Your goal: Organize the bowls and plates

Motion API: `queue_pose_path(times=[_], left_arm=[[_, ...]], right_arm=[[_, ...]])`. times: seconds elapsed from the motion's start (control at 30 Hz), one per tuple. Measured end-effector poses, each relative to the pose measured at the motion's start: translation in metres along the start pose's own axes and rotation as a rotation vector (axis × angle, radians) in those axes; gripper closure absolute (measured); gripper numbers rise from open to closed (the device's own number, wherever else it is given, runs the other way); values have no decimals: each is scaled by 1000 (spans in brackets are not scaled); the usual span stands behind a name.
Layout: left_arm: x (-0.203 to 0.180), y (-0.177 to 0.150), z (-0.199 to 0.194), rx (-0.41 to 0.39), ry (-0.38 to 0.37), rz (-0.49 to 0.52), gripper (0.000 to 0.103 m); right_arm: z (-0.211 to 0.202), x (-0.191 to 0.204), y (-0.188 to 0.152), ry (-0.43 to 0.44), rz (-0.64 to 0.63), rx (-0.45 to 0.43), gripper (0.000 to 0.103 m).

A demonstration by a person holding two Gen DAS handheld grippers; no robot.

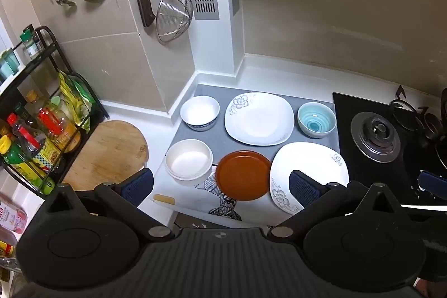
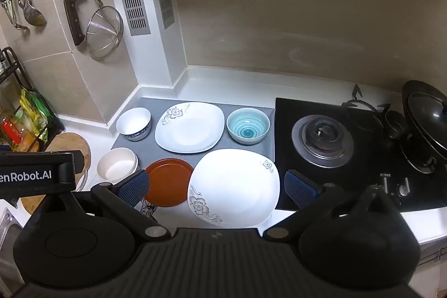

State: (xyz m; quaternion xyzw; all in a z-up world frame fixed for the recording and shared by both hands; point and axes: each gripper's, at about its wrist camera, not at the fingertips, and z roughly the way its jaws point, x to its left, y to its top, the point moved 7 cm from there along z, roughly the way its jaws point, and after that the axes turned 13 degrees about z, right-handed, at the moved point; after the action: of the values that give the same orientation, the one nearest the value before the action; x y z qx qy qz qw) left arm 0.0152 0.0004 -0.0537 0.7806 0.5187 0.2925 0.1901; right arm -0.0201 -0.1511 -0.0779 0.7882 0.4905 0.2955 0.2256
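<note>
We hold both grippers above the counter (image 1: 251,74), tilted down, holding nothing. The left gripper (image 1: 220,186) has its fingers spread wide, and so does the right gripper (image 2: 216,186). On the grey mat (image 1: 201,136) the far row reads white bowl (image 1: 199,112), flowered plate (image 1: 259,117), blue bowl (image 1: 316,119); the near row reads cream bowl (image 1: 188,162), brown plate (image 1: 243,175), second flowered plate (image 2: 234,186), which overhangs the counter's front edge. The brown plate sits just beside both neighbours. The stove (image 2: 321,141) lies to the right.
</note>
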Motion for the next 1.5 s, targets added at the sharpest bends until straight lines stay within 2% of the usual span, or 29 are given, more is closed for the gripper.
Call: queue_pose_path(times=[0.13,0.63,0.97,1.13,1.5], left_arm=[[-1,1,0,1,2,11,0],[-1,2,-4,-10,21,17,0],[3,0,-5,1,27,6,0],[2,-2,-5,2,45,8,0],[0,-5,6,21,1,-1,0]], right_arm=[[-11,-1,-6,-8,-7,-11,0],[-2,3,-2,3,6,8,0],[-4,8,-7,56,54,50,0],[-3,7,-8,46,44,54,0],[3,6,-10,33,20,37,0]])
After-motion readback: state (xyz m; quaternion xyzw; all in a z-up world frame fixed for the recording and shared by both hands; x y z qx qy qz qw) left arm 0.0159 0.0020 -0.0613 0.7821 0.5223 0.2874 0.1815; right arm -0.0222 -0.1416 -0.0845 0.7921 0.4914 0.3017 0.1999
